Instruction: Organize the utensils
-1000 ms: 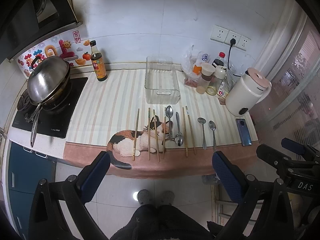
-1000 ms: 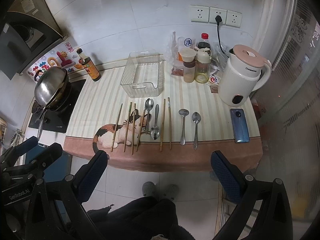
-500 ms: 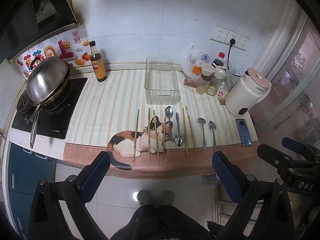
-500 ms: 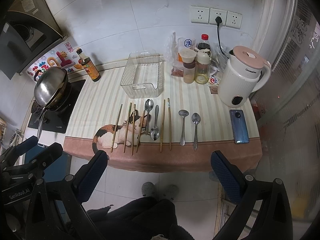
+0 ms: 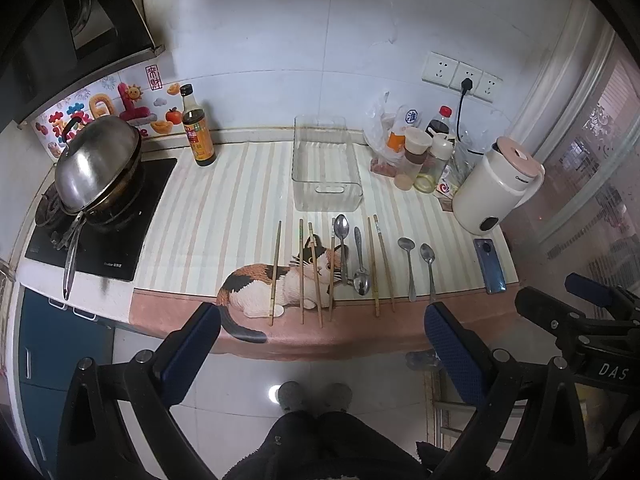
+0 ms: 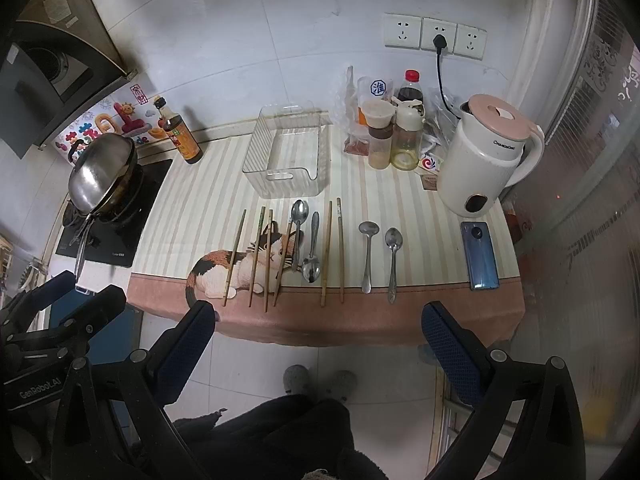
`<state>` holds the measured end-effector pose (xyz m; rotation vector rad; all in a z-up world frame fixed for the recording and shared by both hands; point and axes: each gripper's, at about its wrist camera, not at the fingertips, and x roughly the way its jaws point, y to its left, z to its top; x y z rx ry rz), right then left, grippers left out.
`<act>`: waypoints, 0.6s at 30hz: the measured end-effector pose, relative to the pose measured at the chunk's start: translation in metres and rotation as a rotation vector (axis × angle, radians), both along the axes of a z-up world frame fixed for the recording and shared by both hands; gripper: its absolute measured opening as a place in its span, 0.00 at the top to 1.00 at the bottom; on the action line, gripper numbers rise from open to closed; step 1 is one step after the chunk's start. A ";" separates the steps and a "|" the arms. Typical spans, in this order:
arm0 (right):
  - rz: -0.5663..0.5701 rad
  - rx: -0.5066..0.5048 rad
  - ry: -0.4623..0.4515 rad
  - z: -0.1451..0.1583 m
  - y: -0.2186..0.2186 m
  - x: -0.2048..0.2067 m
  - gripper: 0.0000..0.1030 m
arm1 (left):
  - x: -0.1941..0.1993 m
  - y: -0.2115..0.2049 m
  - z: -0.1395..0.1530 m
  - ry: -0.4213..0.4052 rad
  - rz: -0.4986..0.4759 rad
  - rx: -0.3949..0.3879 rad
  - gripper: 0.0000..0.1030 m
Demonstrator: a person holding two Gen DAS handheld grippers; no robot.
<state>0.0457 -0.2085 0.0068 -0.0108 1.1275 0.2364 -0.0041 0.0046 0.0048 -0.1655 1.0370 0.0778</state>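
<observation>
Several wooden chopsticks (image 5: 276, 264) (image 6: 235, 250) and several metal spoons (image 5: 409, 266) (image 6: 368, 254) lie in a row along the front of a striped counter mat. An empty clear plastic bin (image 5: 325, 168) (image 6: 289, 156) stands behind them. My left gripper (image 5: 320, 344) is open and empty, held high above the floor in front of the counter edge. My right gripper (image 6: 318, 344) is open and empty at about the same height, to the right of the left one. Neither touches anything.
A lidded wok (image 5: 98, 160) sits on a stove at the left. A sauce bottle (image 5: 197, 128), condiment jars (image 6: 380, 136), a white kettle (image 6: 486, 156) and a blue phone (image 6: 482, 256) stand on the counter. The person's feet (image 5: 314, 396) show on the tiled floor below.
Both views have crept slightly; nothing on the counter has moved and both grippers stay open.
</observation>
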 end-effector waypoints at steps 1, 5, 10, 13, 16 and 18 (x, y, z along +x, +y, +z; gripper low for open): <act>-0.001 0.000 0.000 -0.001 0.002 0.000 0.00 | 0.000 0.000 0.000 0.000 0.000 0.001 0.00; -0.001 -0.001 -0.001 0.000 0.002 0.000 0.00 | 0.000 0.000 0.000 -0.001 0.000 0.003 0.00; 0.000 0.002 0.002 0.000 0.001 0.000 0.00 | 0.000 0.000 0.000 -0.001 0.000 0.000 0.00; -0.009 0.003 -0.001 -0.001 0.001 0.000 0.00 | 0.001 0.001 -0.001 -0.003 0.004 0.005 0.00; -0.043 0.004 -0.005 -0.007 -0.004 0.008 0.00 | 0.009 0.002 -0.001 -0.039 0.046 0.061 0.00; -0.067 -0.005 -0.008 -0.014 -0.005 0.018 0.00 | 0.019 0.003 -0.005 -0.074 0.092 0.160 0.00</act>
